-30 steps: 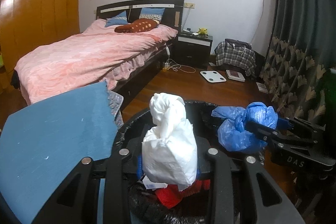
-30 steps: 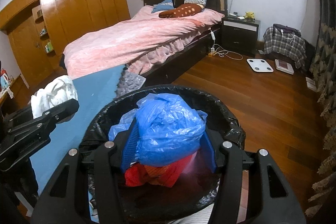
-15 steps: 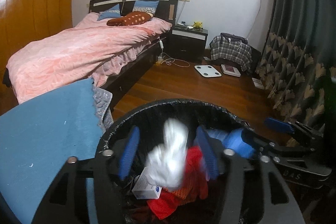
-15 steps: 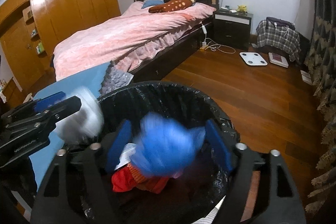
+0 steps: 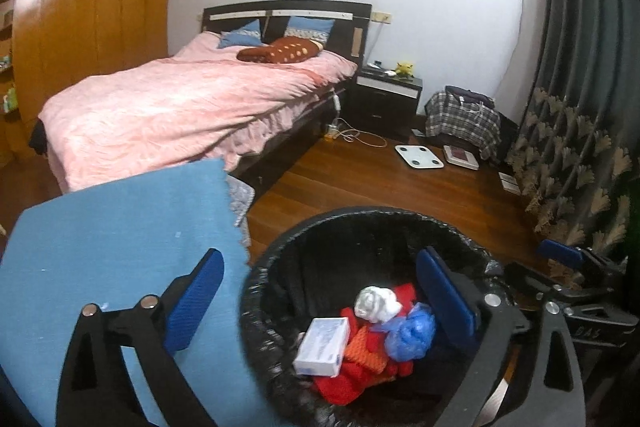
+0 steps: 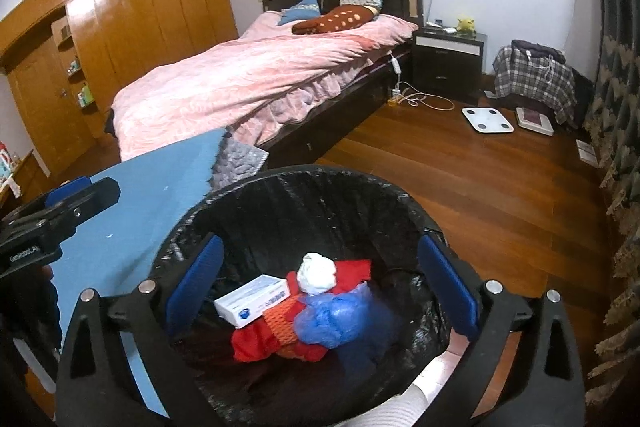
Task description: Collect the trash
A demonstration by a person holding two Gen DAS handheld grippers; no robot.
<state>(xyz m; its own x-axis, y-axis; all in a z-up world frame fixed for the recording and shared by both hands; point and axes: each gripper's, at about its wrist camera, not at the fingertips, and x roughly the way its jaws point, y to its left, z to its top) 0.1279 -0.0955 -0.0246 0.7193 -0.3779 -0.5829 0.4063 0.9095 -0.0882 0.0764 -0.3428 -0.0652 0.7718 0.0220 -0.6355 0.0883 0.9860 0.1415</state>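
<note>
Black-lined bin stood beside blue worktop. Left claw and right claw both angled down over bin, jaws opening, nothing between pads. Blue bag and white bag lay inside bin on red trash.

The lower part of the trash bin is running off the bottom edge in both views, and its near rim is hiding behind the gripper frames. The red cloth is lying mostly under the white box, the blue bag and the white bag, so its shape is not showing. The print on the box is too small to read. The small things on the nightstand are too tiny to name.
</note>
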